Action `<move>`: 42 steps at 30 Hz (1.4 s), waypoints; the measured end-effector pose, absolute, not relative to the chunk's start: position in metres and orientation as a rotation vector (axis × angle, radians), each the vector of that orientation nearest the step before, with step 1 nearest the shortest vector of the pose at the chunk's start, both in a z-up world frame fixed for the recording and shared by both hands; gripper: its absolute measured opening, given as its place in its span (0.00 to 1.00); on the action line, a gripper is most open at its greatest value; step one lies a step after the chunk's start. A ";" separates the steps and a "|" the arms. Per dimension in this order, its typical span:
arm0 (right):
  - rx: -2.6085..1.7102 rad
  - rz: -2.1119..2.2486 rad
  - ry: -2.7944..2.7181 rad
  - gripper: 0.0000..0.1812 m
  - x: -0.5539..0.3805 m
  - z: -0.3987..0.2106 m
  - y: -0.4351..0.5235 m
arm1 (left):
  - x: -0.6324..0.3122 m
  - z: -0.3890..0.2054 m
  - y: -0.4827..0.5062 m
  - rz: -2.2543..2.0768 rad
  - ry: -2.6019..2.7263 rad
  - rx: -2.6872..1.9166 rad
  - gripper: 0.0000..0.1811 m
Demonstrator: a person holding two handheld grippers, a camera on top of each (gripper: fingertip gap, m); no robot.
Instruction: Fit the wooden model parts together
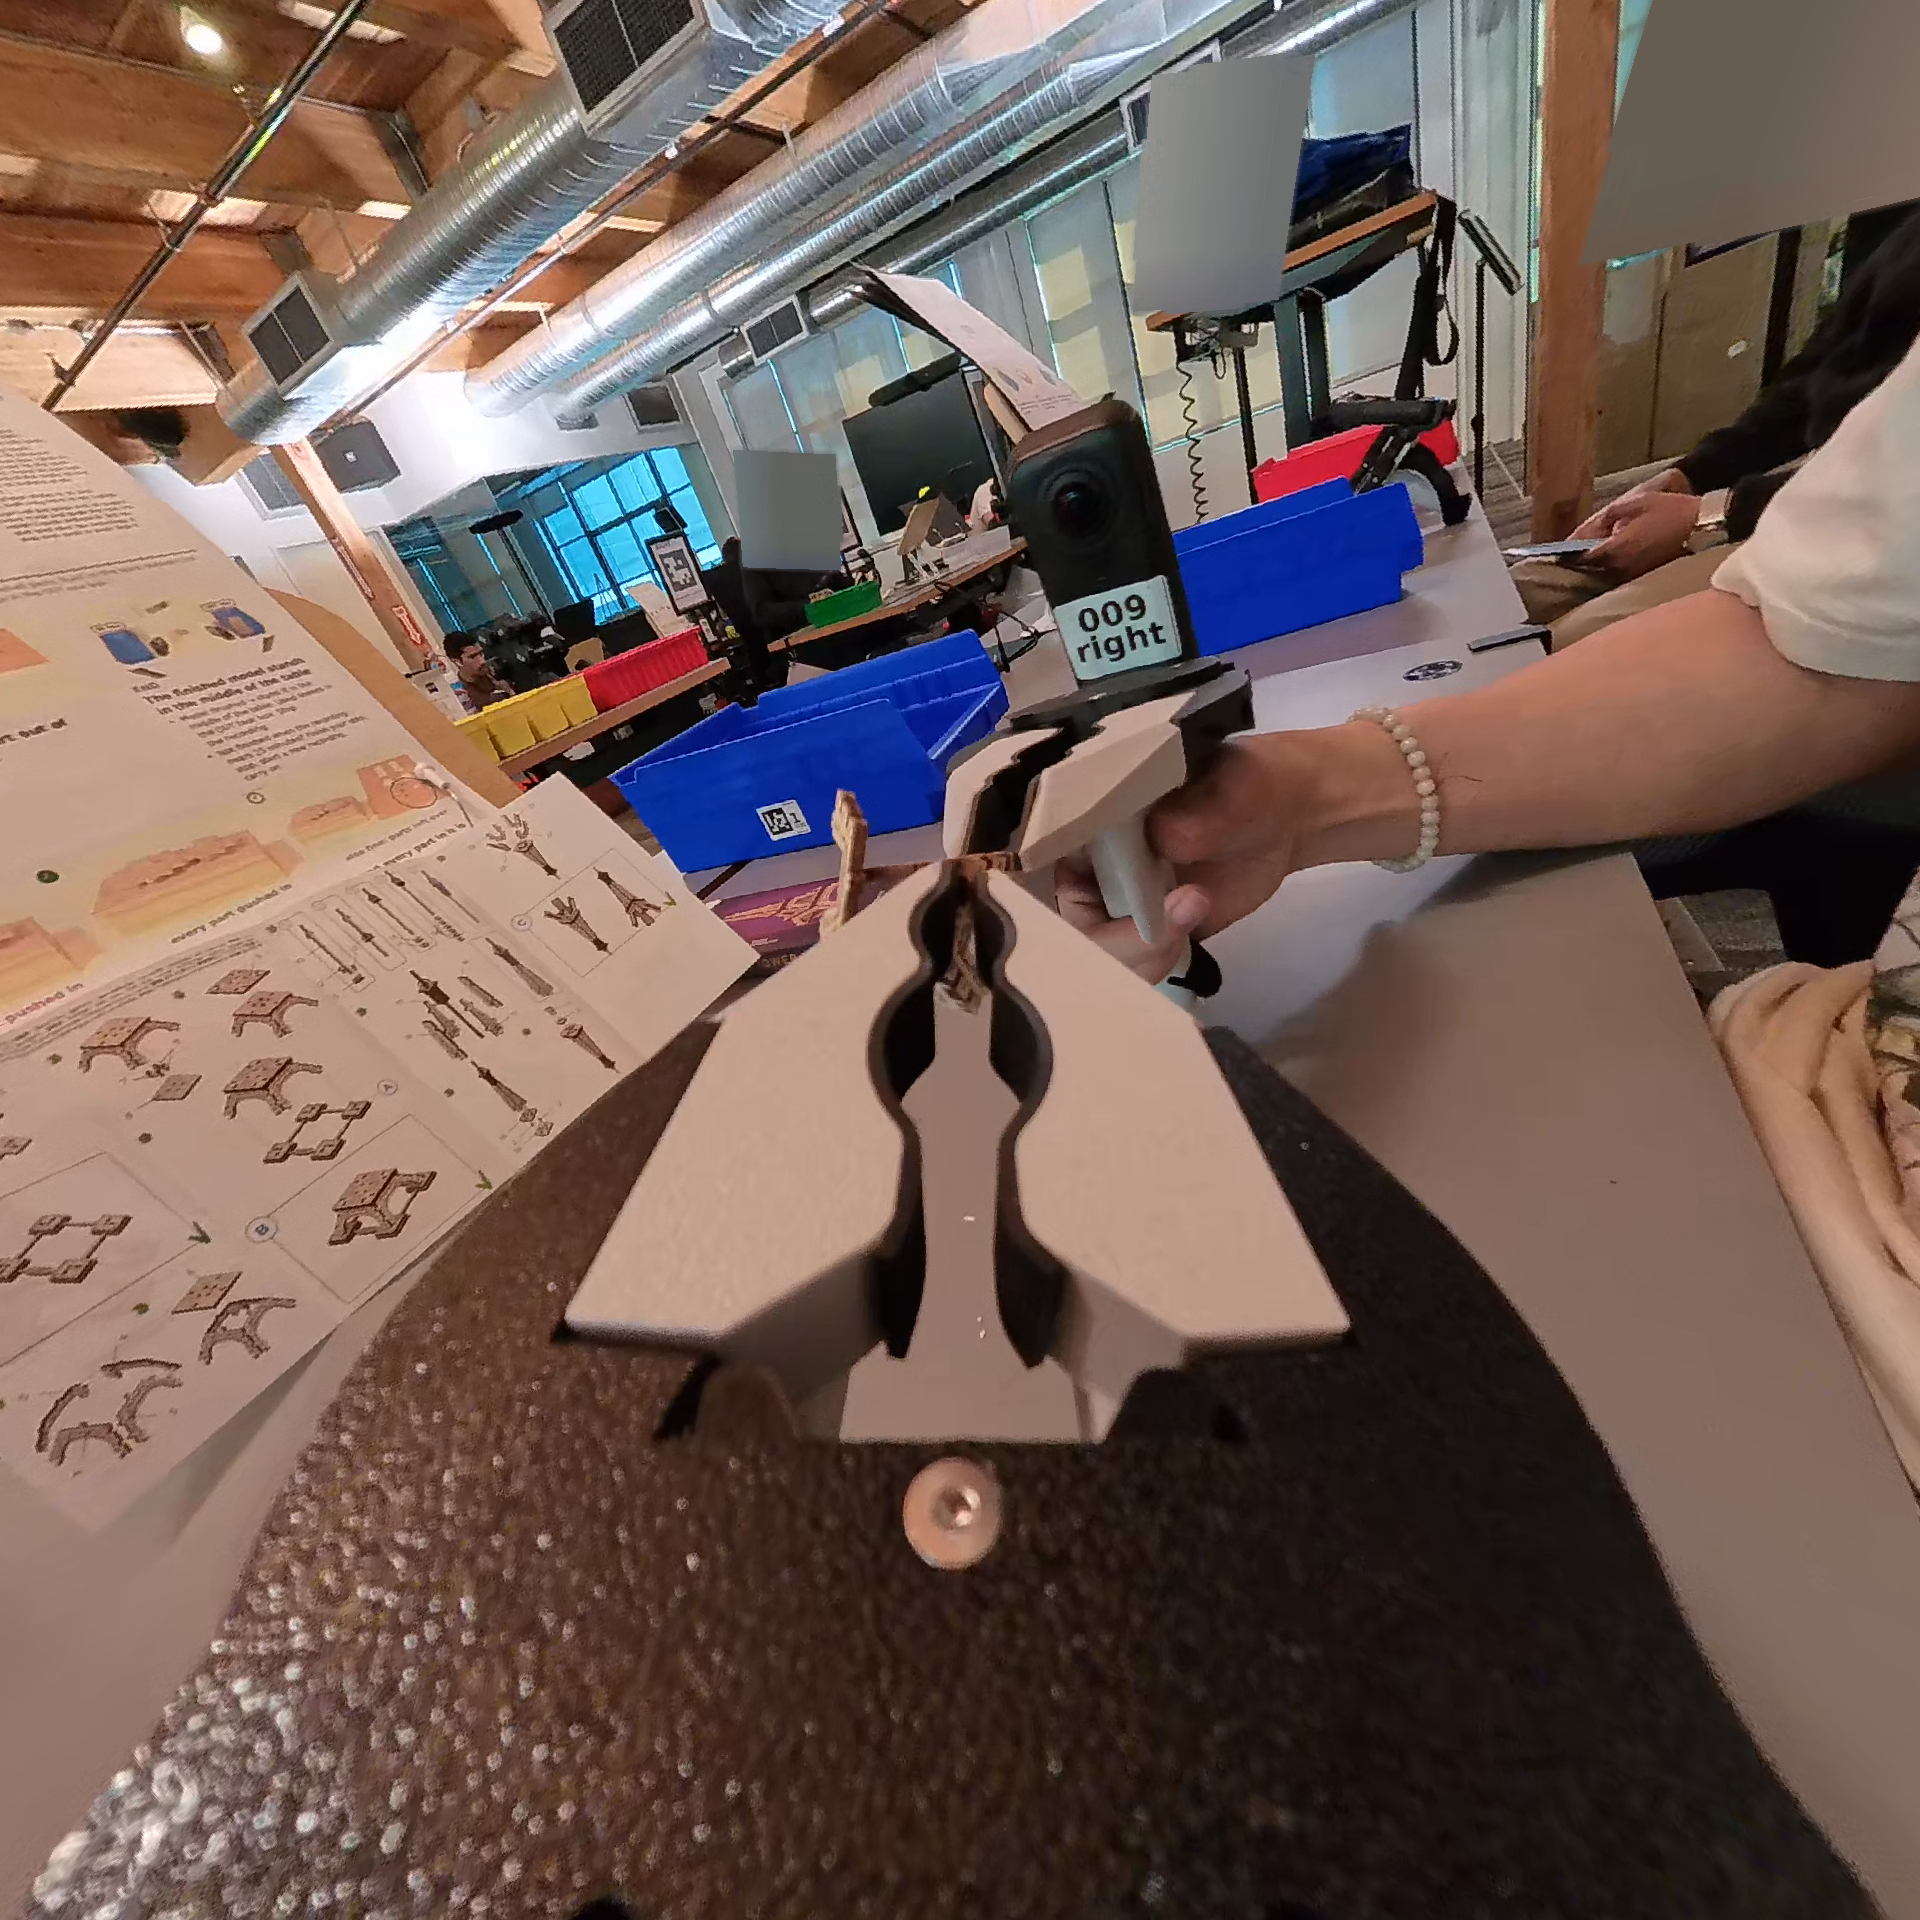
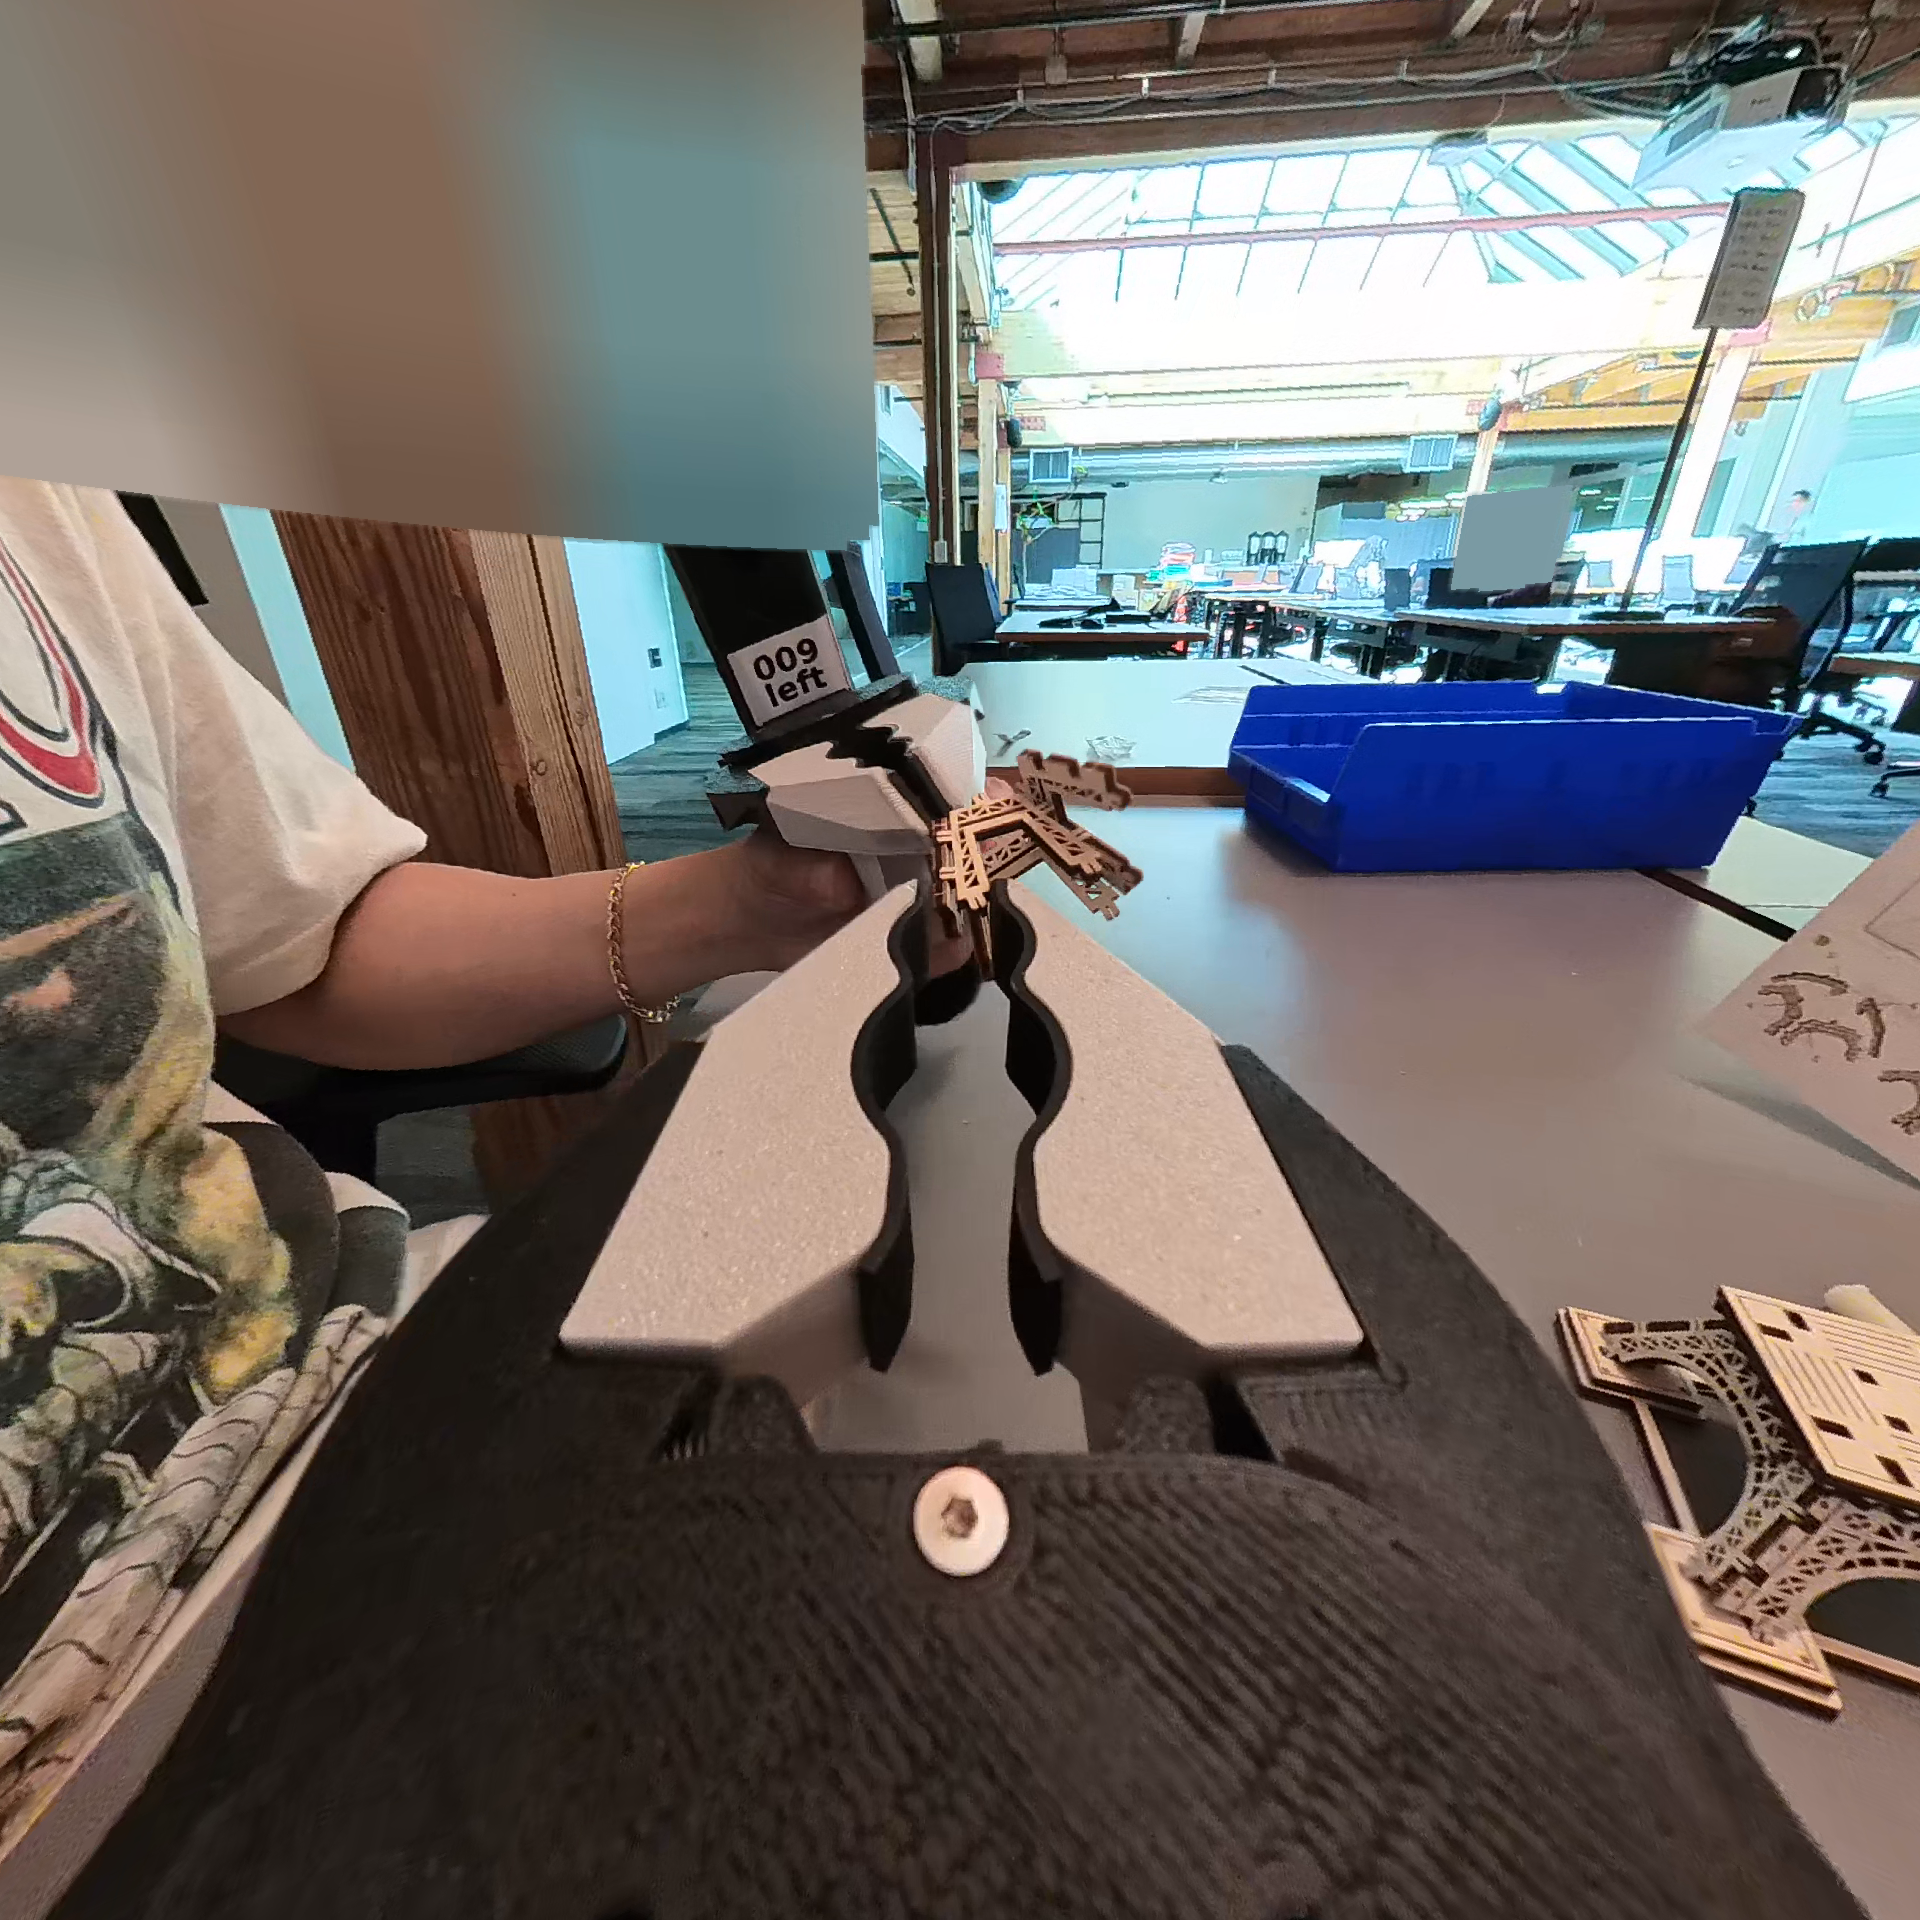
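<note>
Wooden part (image 2: 1023,847), a small lattice cluster, sits up off the table (image 2: 1403,997), pinched at the tips of both grippers: right gripper (image 2: 956,920) clamps its lower end, left gripper (image 2: 914,800) grips it from the side. Tower base (image 2: 1787,1475) lies near right, blue bin (image 2: 1496,779) farther back.

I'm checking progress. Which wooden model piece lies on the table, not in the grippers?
The arched tower base at near right lies on the table; the lattice piece is held up between both grippers.

Each tool (image 1: 961,914) (image 2: 961,925) has grey wavy-edged fingers (image 2: 748,1174), a black textured base and one silver screw (image 2: 961,1522).
</note>
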State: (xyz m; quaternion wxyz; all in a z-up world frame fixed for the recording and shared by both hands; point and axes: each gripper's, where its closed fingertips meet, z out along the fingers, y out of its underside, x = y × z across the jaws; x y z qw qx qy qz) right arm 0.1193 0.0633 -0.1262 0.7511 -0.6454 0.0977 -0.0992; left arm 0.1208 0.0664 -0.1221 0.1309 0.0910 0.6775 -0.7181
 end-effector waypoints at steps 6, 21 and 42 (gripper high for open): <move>-1.402 -0.334 0.197 0.04 0.124 -0.123 0.063 | 0.125 -0.120 0.066 -2.146 1.973 0.186 0.00; -1.504 -0.443 0.232 0.04 0.138 -0.138 0.058 | 0.141 -0.134 0.061 -2.108 2.036 0.008 0.00; -1.600 -0.537 0.182 0.05 0.138 -0.152 0.065 | 0.134 -0.151 0.055 -1.785 2.061 0.271 0.00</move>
